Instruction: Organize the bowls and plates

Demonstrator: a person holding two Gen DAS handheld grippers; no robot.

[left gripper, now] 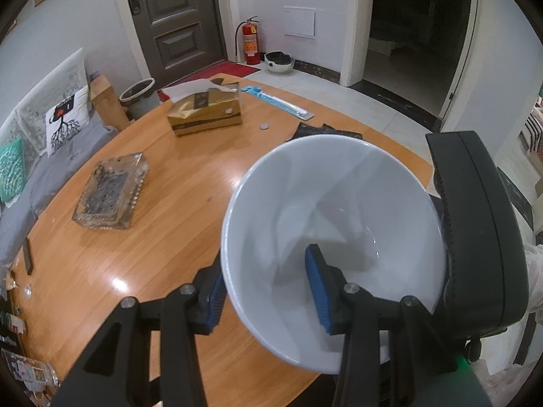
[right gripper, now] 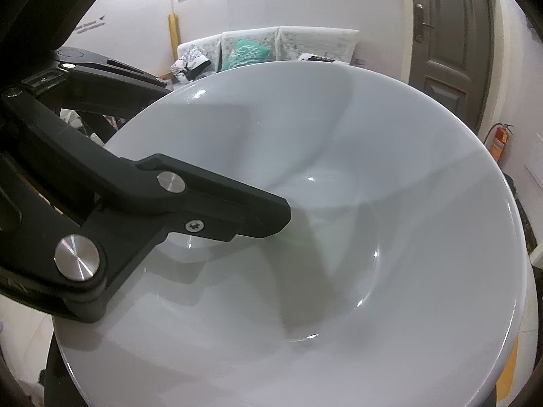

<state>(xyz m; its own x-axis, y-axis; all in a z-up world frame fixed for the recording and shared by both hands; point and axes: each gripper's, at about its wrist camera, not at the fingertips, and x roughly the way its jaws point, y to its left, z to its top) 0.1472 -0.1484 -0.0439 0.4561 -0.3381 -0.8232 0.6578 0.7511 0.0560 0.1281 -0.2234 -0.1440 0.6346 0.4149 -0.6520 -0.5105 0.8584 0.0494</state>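
Observation:
A white bowl (left gripper: 339,203) is held in my left gripper (left gripper: 268,291), lifted above the round wooden table (left gripper: 163,237). The jaws are shut on its near rim, one blue pad inside the bowl (left gripper: 317,285) and one outside (left gripper: 213,305). In the right wrist view the same white bowl (right gripper: 390,203) fills the frame, with the left gripper's black finger (right gripper: 220,203) reaching into it from the left. The right gripper's own fingers are hidden behind the bowl, so I cannot tell their state. The right gripper's black body (left gripper: 475,230) shows at the bowl's right side.
On the table are a glass ashtray (left gripper: 112,193), a brown tissue box (left gripper: 207,112), a blue packaged item (left gripper: 278,100), a coin (left gripper: 264,125) and a dark wrapper (left gripper: 322,132). A sofa (left gripper: 40,142), a waste bin (left gripper: 139,96) and a door (left gripper: 173,17) lie beyond.

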